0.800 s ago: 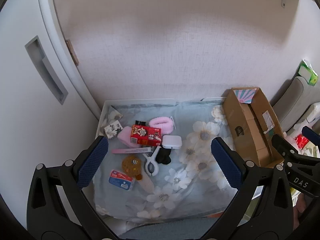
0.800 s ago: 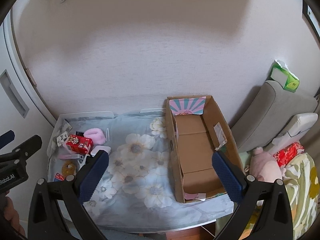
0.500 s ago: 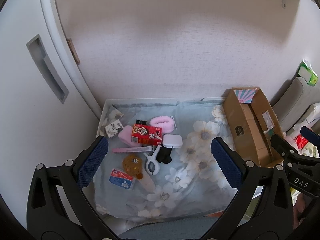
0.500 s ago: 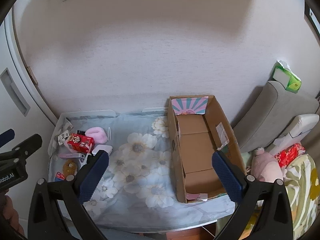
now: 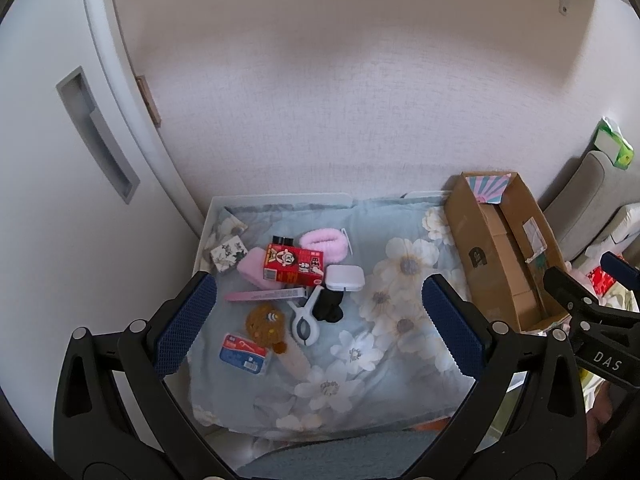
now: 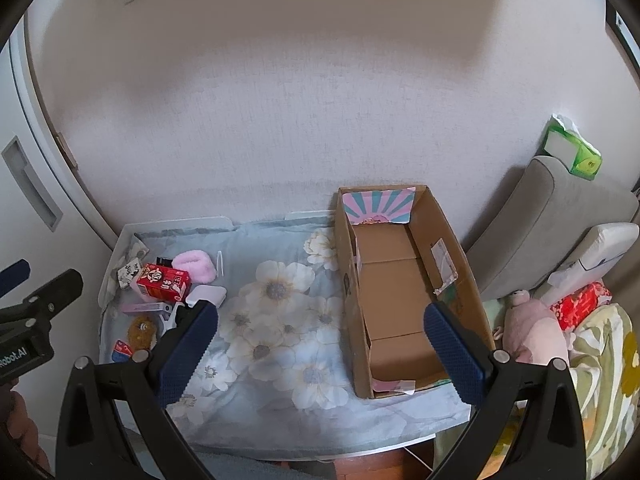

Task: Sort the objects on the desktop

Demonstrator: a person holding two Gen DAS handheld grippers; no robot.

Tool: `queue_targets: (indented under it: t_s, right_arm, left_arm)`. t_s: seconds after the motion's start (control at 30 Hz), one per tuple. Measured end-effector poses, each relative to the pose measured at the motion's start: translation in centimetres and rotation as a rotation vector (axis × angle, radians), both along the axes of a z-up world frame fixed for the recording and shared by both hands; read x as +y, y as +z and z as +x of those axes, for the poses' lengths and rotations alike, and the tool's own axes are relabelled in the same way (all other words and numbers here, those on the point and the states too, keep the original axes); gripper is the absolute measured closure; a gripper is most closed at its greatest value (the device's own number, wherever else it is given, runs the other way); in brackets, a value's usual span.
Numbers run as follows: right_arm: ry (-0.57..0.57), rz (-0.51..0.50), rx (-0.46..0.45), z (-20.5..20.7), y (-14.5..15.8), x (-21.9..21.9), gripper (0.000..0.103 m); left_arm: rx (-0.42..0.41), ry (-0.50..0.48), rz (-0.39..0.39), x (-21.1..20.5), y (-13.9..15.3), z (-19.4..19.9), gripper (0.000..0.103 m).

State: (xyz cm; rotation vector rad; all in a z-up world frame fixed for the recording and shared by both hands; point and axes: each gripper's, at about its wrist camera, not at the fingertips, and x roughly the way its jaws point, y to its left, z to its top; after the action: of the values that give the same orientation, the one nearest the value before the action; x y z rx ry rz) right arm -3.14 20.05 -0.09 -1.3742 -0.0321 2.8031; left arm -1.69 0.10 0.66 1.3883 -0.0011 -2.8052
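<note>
Fingers spread wide and empty on my left gripper [image 5: 316,320] and right gripper [image 6: 318,350], both hovering above the worktop [image 6: 280,420]. Beyond, clutter [image 5: 288,288] sits bunched far left; the cardboard box [image 6: 400,280] waits empty, well apart. Risk: overlapping items, so one pinch could snag two.

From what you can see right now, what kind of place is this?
Most likely a bedroom or small living room in a home. A small table under a flowered cloth stands against the wall, beside a grey cushion, a pink soft toy and patterned bedding.
</note>
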Motion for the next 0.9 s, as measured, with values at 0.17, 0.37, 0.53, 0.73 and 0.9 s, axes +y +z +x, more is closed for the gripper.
queue_targets:
  t_s: [0.17,0.37,0.53,0.73,0.9]
  right_arm:
    - [0.013,-0.014,0.002,0.2,0.1,0.0,0.001]
    - [0.034,0.004,0.0,0.1,-0.1,-0.4,0.001]
    - [0.055,-0.003,-0.006,0.0,-0.3,-0.6,0.001]
    - [0.071,-0.009,-0.028,-0.4,-1.1,-0.8,0.001]
    - [0.117,-0.065,-0.059,-1.3,-2.4,-1.1,0.0]
  left_arm:
    - [-0.003,0.004,0.004,-0.1,-0.1,0.3,0.001]
    - [-0.016,0.021,0.011,-0.7,-0.5,0.5,0.001]
    - [-0.033,0.048,0.025,-1.9,-1.1,0.7,0.001]
    - [-0.033,0.108,0.119,-6.3,-1.7,1.2,0.001]
    - [-0.032,0.184,0.127,-10.3,-2.8,2.1,0.001]
